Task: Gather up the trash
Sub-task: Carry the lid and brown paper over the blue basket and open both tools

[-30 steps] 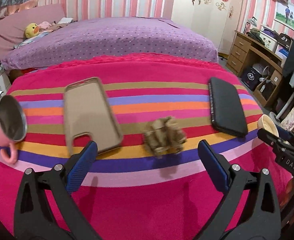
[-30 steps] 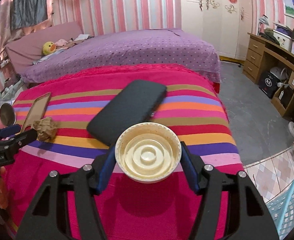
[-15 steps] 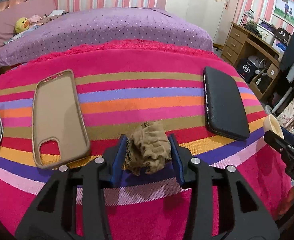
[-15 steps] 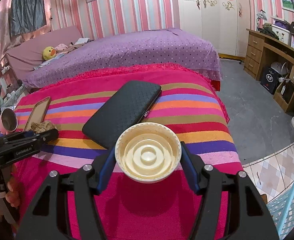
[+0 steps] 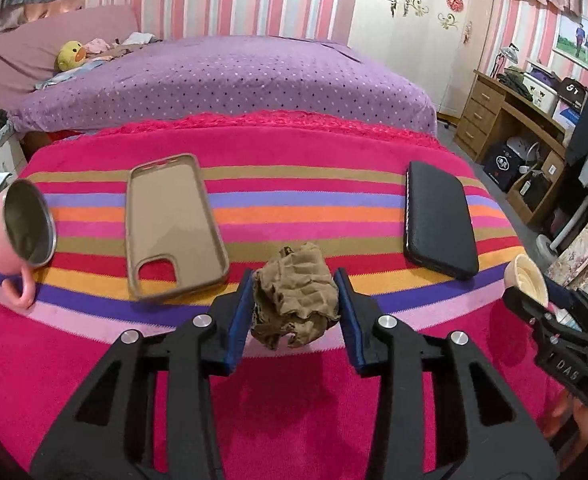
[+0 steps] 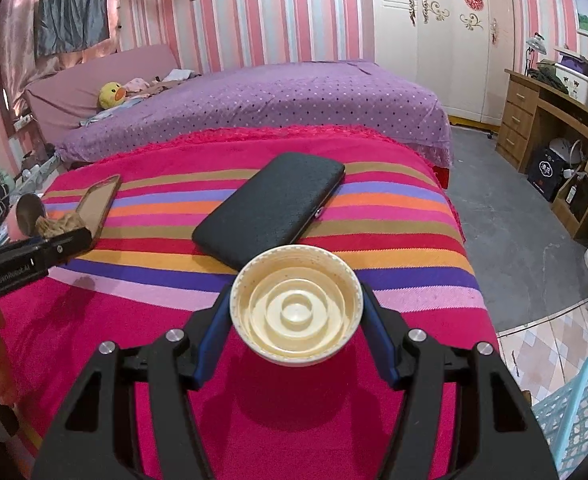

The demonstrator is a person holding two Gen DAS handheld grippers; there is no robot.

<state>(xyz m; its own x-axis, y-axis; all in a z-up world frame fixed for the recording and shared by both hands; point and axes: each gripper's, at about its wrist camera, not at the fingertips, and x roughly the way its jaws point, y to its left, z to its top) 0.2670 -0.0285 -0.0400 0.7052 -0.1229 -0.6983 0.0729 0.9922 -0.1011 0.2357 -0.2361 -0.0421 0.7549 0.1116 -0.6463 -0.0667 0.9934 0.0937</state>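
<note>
Clamping crumpled brown paper (image 5: pixel 296 294) between left gripper (image 5: pixel 296 312) fingers (image 5: pixel 241 320)

from the right wrist the crumpled brown paper (image 6: pixel 60 225) is mostly hidden behind the left gripper (image 6: pixel 70 240), and the pink mug (image 6: pixel 24 216) peeks out only in part. the blue basket (image 6: pixel 582 404) is cut off at the lower right corner. from the left wrist the cream cup (image 5: pixel 528 280) shows only an edge of its mouth, its far side behind the right gripper (image 5: pixel 530 300). the lettering on both gripper bodies is too small to read fully.
</note>
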